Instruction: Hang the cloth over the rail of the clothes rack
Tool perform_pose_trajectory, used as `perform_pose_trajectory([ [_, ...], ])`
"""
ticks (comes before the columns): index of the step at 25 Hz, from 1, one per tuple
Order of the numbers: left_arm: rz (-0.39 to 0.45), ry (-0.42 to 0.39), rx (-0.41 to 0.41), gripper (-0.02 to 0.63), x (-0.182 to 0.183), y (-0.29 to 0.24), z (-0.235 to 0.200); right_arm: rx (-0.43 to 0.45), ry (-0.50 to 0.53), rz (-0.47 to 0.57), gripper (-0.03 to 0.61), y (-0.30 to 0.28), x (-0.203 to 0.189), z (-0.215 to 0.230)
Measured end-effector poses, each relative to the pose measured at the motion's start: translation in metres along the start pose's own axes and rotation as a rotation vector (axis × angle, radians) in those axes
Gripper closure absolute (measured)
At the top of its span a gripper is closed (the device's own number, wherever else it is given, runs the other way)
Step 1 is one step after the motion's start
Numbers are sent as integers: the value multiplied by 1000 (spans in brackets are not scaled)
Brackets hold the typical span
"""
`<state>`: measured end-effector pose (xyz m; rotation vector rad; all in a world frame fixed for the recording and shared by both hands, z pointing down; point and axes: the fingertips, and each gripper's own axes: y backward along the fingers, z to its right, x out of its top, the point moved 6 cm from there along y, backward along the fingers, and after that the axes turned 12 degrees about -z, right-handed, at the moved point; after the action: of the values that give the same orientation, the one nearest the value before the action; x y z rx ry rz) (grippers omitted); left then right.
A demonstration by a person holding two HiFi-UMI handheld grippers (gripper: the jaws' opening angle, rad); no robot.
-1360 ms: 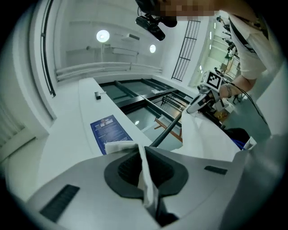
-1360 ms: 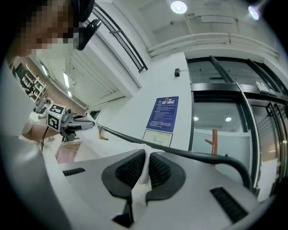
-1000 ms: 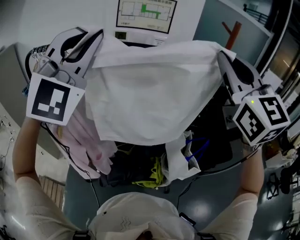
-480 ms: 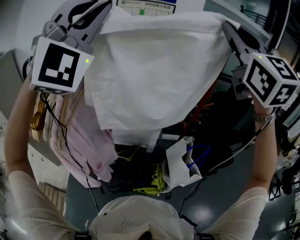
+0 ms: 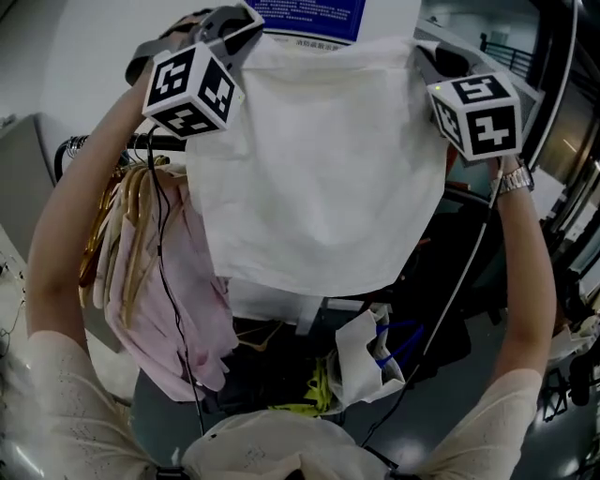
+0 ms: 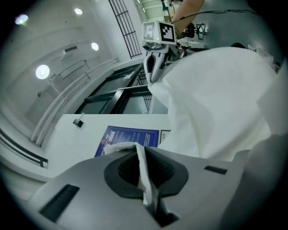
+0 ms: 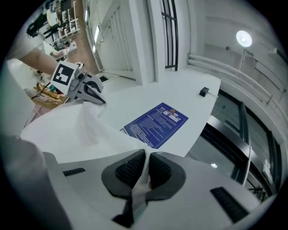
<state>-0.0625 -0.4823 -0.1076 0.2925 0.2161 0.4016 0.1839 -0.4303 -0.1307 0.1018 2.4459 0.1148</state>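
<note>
ARMS RAISED: A person holds a white cloth [image 5: 319, 169] spread in the air between two hand-held grippers, seen from the head camera. At far left, pale pink garments [image 5: 164, 281] hang from a row of hangers [image 5: 98, 234]. Just to their right, the left gripper [image 5: 242, 17] is clamped on the cloth's upper left corner. Its own view shows the dark pads closed, with a thin fold of white fabric pinched between them. The cloth hangs flat from its top edge, and its lower hem is free above a crumpled white bag [image 5: 361, 361] lower in the scene. A blue poster [image 7: 155, 123] is fixed to the white wall beyond the cloth. At right, the right gripper [image 5: 424, 58] grips the upper right corner, jaws all but together, with only the fabric pressed between the pads. A wristwatch [image 5: 514, 178] shows on the right wrist.
</note>
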Motion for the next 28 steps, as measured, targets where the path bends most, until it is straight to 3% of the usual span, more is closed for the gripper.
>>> perform_pose_trajectory([
  [7,-93,-95,-268,598,-21,-42,55,267,201,-174,554,-41,-37,-45],
  [11,-166,-156,-322,598,-28,-49,81,375,287,-271,547,-51,-67,-62],
  [18,-209,-217,-409,598,-33,-54,104,491,151,-233,494,-53,-89,-57],
  [22,-210,-178,-463,598,-32,-55,108,555,21,-196,476,-47,-94,-41],
  [28,-217,-128,-518,598,-33,-60,115,568,-21,-194,468,-41,-105,-26],
])
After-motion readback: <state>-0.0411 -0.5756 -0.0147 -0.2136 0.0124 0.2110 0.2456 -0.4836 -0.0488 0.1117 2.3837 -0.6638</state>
